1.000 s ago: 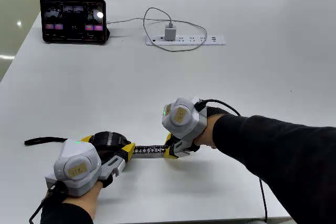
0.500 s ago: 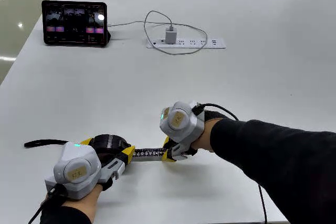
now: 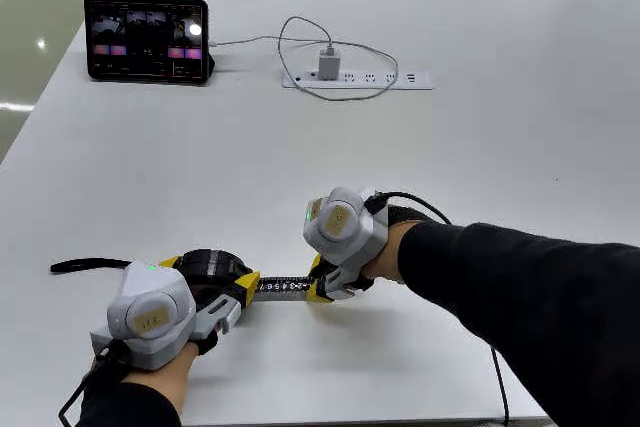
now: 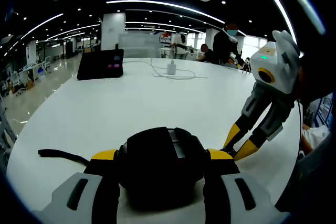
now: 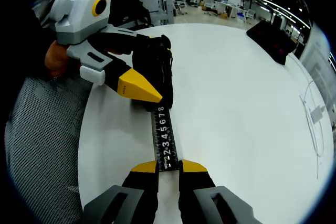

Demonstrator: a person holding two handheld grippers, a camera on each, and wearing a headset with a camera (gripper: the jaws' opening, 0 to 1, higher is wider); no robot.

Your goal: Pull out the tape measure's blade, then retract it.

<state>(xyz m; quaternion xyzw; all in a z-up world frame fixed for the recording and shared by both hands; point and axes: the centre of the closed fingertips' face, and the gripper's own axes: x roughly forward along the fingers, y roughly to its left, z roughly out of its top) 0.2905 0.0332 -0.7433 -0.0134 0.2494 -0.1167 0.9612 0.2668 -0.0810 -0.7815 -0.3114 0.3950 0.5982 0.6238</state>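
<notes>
Slip risk: right gripper [image 5: 169, 167] thinly pinches blade [image 5: 163, 139] tip, left gripper [image 4: 161, 156] clamps tape measure case [image 3: 208, 269]; blade could whip back.

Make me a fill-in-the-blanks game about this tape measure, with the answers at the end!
1. The left gripper is shut on the tape measure, whose case is coloured ____.
2. The right gripper, with ____ jaw tips, pinches the end of the blade.
3. The biggest number readable on the pulled-out blade is ____.
4. The tablet at the far left has its screen switched ____.

Missing words: black; yellow; 8; on.
</notes>
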